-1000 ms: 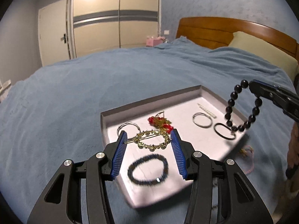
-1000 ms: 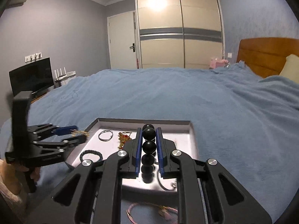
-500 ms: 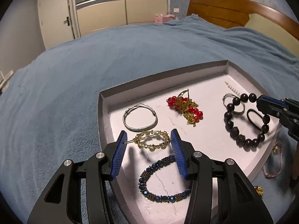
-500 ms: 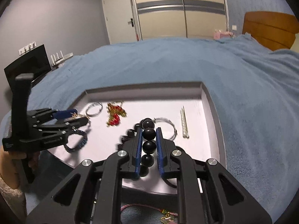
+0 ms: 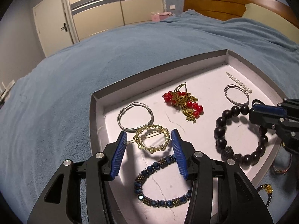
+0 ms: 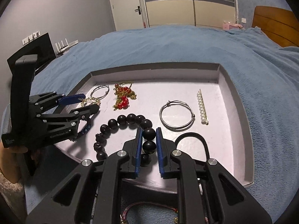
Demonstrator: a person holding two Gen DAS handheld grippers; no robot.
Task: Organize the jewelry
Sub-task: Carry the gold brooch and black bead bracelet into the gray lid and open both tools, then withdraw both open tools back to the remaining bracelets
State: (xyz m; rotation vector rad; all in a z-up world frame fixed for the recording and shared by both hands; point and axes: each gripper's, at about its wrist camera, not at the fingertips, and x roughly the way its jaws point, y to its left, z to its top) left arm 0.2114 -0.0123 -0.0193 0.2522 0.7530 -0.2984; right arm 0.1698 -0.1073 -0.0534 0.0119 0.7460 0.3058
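My right gripper [image 6: 148, 133] is clamped on the black bead bracelet [image 6: 121, 120], pinching two beads between its blue pads, while the rest of the loop lies on the floor of the white tray [image 6: 220, 72], curling toward the lower left of the right wrist view. In the left wrist view that same bracelet fills the right middle of the frame. My left gripper [image 5: 148, 143] holds the gold hair clip [image 5: 152, 140] between its blue pads, low over the tray; the clip's pin touches the left pad, and I cannot tell whether the ring presses the right one.

Around it things are crowded. A silver bangle [image 5: 135, 116] sits just above the clip, touching or overlapping it, and a blue beaded bracelet [image 5: 162, 183] lies below it, partly under my right finger. Red beads with gold chain [image 5: 184, 102] sit at centre, a second silver bangle [image 6: 176, 116] and a pearl hair pin [image 6: 201, 107] toward the right of the right wrist view, with a black hair tie [image 6: 194, 140] beside my right pad. The tray rests on a blue bedspread [image 5: 56, 93].
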